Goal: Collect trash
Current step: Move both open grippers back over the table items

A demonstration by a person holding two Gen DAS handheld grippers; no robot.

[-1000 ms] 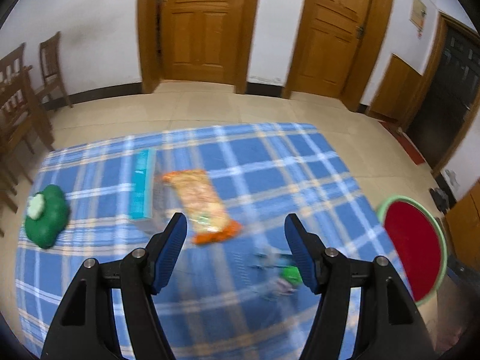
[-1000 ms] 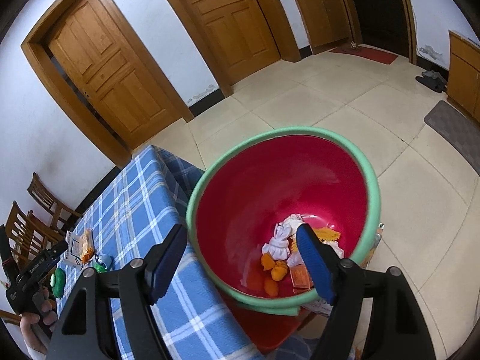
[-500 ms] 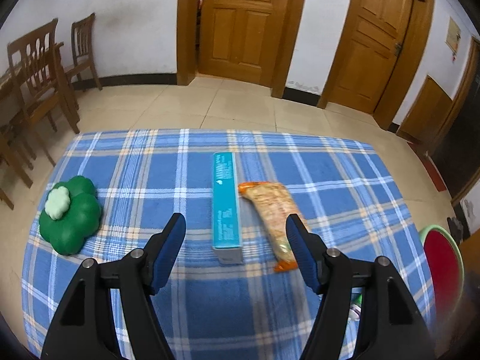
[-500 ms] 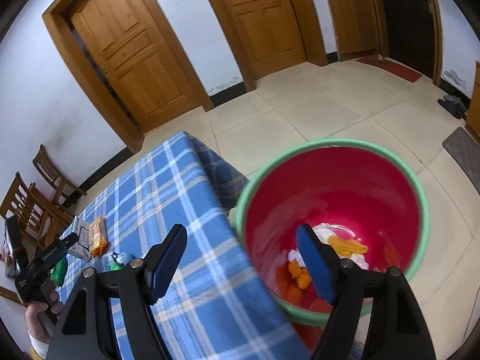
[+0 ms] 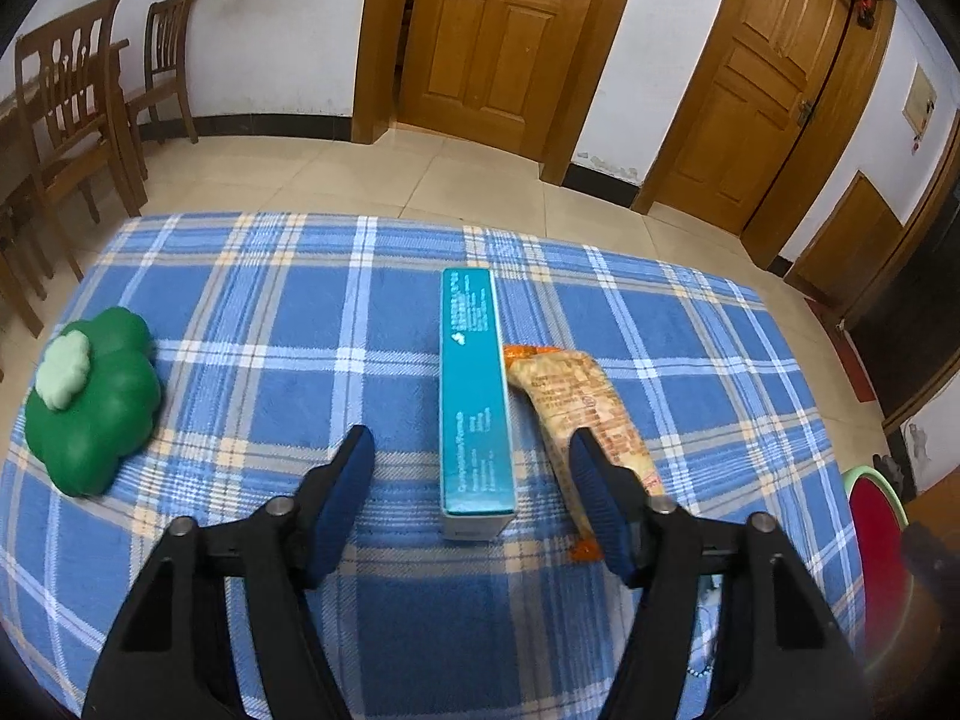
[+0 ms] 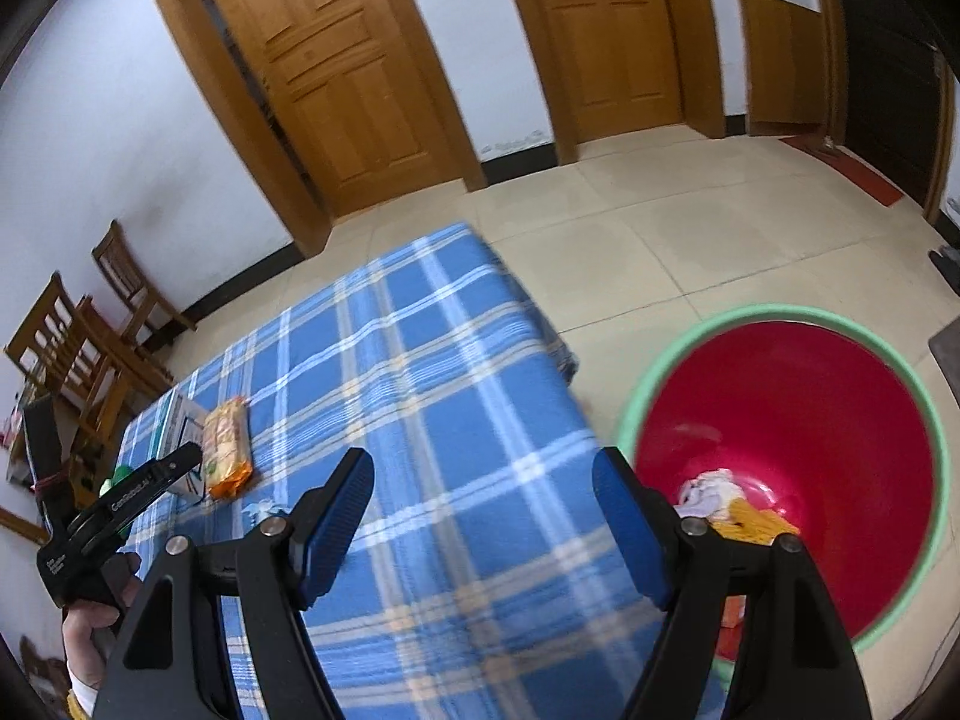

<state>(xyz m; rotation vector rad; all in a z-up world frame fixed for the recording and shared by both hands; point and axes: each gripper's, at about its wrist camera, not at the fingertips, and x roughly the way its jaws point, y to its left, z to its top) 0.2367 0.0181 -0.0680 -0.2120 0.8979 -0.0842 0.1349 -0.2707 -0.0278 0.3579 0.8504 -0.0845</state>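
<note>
A long teal box lies on the blue plaid tablecloth, with an orange snack packet touching its right side. My left gripper is open and empty, its jaws spread on either side of the box's near end, just above it. My right gripper is open and empty over the table's right end. The red bin with a green rim stands on the floor to the right, holding white and orange trash. The packet and the box also show in the right wrist view.
A green flower-shaped object sits at the table's left end. A small crumpled item lies near the packet. Wooden chairs stand at the left wall. The bin's rim shows at the right edge of the left wrist view.
My left gripper swung left from the packet and came closer, now centred over the teal box. My right gripper swung left, away from over the bin to over the table's end.
</note>
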